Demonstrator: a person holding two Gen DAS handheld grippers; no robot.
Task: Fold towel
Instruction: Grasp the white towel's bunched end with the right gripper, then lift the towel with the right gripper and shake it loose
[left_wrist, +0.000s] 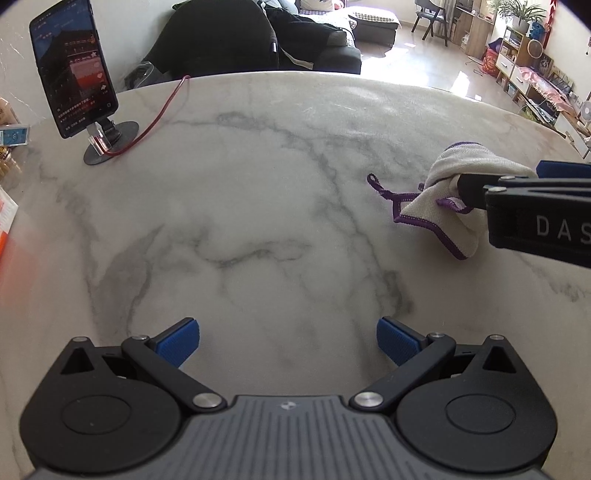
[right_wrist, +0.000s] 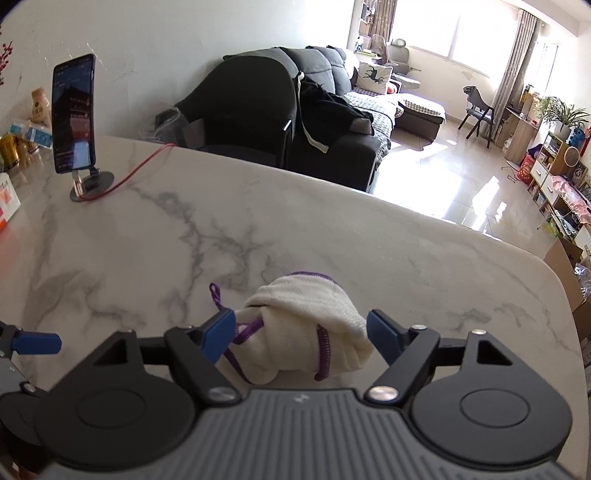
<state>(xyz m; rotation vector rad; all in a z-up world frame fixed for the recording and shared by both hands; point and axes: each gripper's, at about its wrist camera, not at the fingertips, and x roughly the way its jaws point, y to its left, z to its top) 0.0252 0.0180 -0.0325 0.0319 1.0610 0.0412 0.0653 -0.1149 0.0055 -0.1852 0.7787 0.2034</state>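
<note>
A small cream towel (right_wrist: 306, 325) with purple edging lies crumpled on the white marble table (right_wrist: 258, 229). It also shows at the right of the left wrist view (left_wrist: 454, 192). My right gripper (right_wrist: 301, 332) is open, its blue pads (right_wrist: 219, 332) on either side of the bunched towel. In the left wrist view the right gripper's black fingers (left_wrist: 517, 199) reach into the towel from the right. My left gripper (left_wrist: 288, 345) is open and empty above bare marble, well to the left of the towel.
A phone on a round stand (left_wrist: 74, 74) with a red cable (left_wrist: 155, 118) stands at the far left of the table. Boxes and packets (right_wrist: 22, 144) lie along the left edge. A dark sofa (right_wrist: 295, 122) stands beyond the far table edge.
</note>
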